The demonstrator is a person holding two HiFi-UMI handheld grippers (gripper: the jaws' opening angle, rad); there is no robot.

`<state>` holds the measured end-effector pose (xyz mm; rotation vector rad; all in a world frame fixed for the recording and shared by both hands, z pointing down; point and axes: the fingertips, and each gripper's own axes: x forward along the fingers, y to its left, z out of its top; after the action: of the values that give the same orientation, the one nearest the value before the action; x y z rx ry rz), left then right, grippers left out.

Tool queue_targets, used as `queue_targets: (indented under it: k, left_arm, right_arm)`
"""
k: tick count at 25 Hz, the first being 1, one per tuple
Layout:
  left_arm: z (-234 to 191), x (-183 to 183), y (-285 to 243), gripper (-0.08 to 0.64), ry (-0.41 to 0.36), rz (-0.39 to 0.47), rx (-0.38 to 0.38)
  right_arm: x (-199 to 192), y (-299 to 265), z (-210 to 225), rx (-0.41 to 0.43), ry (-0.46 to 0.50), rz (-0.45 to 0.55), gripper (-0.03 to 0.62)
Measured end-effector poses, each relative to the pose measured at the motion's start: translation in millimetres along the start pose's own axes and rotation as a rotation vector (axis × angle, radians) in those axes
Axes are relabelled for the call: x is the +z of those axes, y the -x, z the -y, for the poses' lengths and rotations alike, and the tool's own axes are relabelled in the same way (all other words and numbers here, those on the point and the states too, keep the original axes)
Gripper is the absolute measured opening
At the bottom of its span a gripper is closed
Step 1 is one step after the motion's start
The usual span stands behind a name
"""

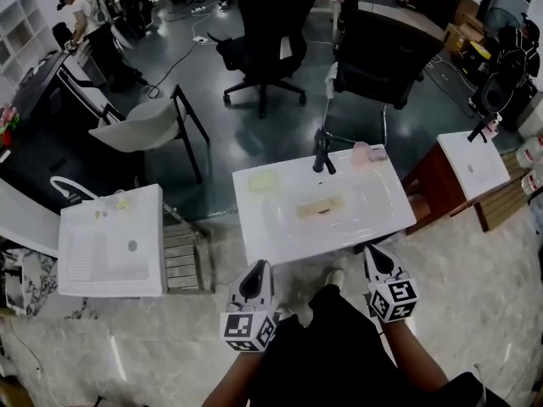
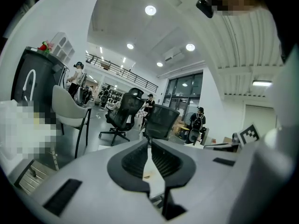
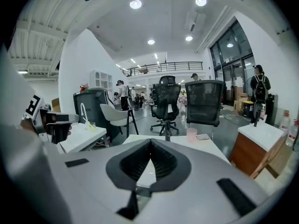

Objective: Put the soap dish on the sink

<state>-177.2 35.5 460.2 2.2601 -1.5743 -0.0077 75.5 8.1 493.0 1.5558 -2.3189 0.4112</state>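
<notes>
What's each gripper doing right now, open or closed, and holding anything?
Left gripper: closed, holding nothing.
Right gripper: closed, holding nothing.

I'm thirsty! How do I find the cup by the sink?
Look at the middle white sink, right in front of the person. Behind its bowl stands a black tap, and the cup sits right of it on the back rim. It is the only pink upright thing; the pale green block left of the tap lies flat.

faucet (image 1: 322, 153) at sink (image 1: 390, 214) rear, cup (image 1: 361, 153) to R
</notes>
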Motion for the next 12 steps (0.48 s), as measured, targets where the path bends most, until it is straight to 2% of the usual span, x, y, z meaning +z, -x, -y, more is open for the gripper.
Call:
queue_targets:
  k: [5, 12]
  left_arm:
    - [12.0, 7.4, -3.7, 0.026, -0.002, 0.013, -0.013]
    - [22.1, 9.3, -17.7, 0.026, -0.002, 0.012, -0.026]
  right_arm:
    - [3.4, 6.7, 12.8, -0.010, 0.031, 0.019, -0.003]
    - [9.2, 12.2, 29.3, -0.022, 0.014, 0.024, -0.003]
